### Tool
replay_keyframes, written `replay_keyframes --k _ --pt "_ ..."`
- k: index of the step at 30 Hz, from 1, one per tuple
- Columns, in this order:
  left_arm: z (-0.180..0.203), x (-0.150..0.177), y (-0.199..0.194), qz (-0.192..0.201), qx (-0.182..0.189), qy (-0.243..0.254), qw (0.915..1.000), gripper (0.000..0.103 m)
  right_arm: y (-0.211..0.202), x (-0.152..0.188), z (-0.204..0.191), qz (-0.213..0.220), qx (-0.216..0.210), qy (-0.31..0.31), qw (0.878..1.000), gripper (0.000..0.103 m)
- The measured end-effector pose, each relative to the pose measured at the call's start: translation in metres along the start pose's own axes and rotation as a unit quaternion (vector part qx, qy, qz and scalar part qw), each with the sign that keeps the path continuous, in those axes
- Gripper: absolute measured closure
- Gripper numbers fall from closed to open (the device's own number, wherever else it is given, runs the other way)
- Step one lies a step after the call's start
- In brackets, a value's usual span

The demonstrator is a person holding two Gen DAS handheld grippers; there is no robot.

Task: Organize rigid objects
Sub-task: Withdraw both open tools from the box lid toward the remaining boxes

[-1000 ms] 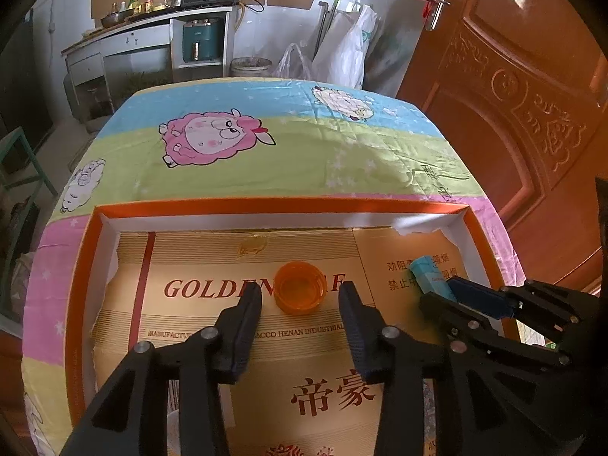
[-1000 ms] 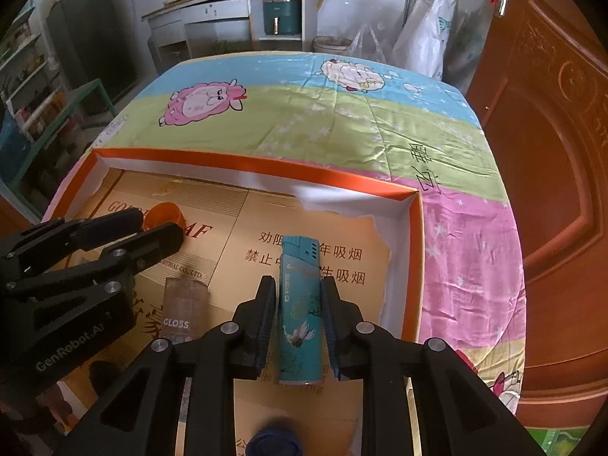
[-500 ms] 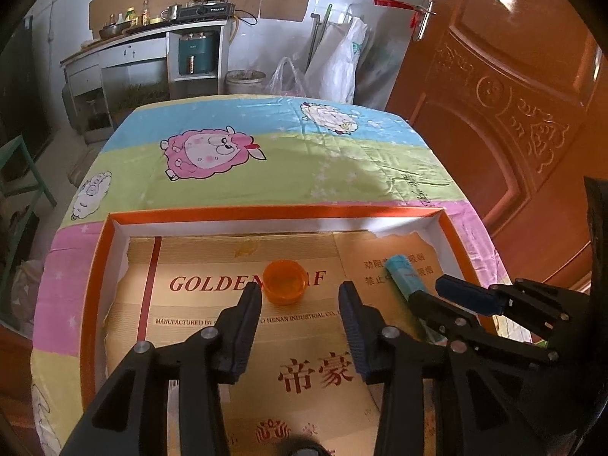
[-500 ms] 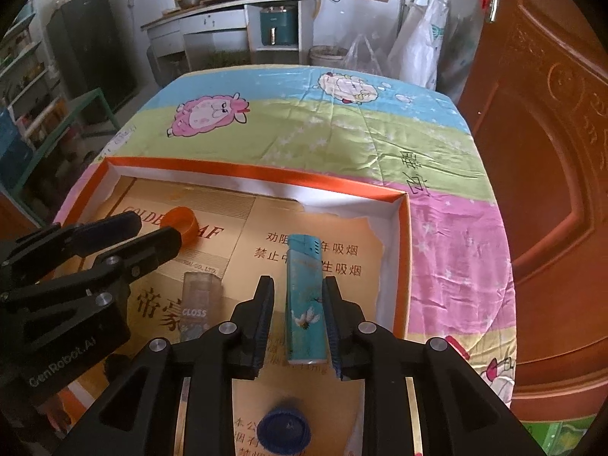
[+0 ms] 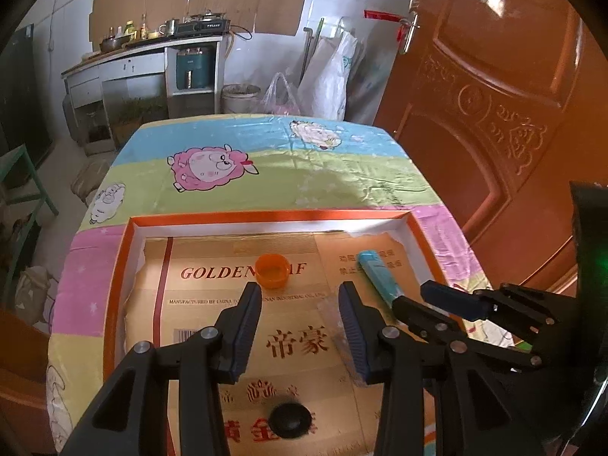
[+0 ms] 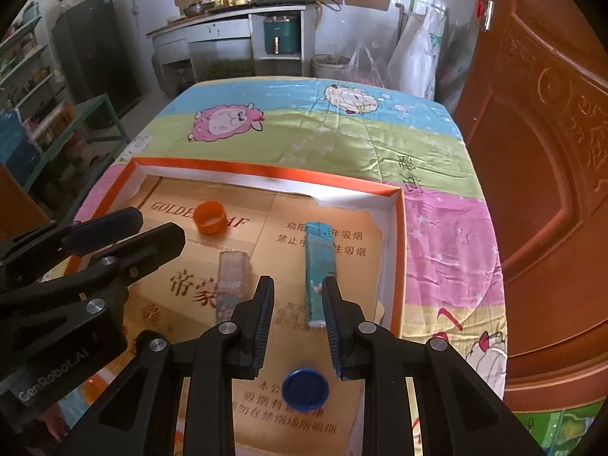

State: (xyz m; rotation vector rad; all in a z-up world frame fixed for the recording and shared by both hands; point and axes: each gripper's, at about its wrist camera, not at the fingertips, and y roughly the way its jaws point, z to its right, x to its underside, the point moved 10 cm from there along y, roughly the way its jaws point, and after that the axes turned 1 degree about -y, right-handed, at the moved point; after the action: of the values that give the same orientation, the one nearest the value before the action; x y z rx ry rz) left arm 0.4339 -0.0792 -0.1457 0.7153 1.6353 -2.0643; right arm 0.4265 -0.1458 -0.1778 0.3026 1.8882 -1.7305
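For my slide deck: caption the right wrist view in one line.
Right gripper open above a teal lighter lying in the orange-rimmed tray, beside an orange cap and blue cap.

left gripper (image 5: 300, 326): fingers apart, empty | right gripper (image 6: 297, 326): fingers narrowly apart, empty, angled down

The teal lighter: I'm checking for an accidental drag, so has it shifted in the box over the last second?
No. The teal lighter lies over the same printed characters near the box's right wall.
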Motion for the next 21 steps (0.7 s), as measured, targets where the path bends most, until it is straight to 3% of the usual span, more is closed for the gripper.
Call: replay_keyframes --k 21 --pt "0.007 0.022 -0.075 0.037 0.008 0.006 0.9993 0.061 -0.06 0.031 -0.028 0.028 -0.012 0.001 1.0 0.076"
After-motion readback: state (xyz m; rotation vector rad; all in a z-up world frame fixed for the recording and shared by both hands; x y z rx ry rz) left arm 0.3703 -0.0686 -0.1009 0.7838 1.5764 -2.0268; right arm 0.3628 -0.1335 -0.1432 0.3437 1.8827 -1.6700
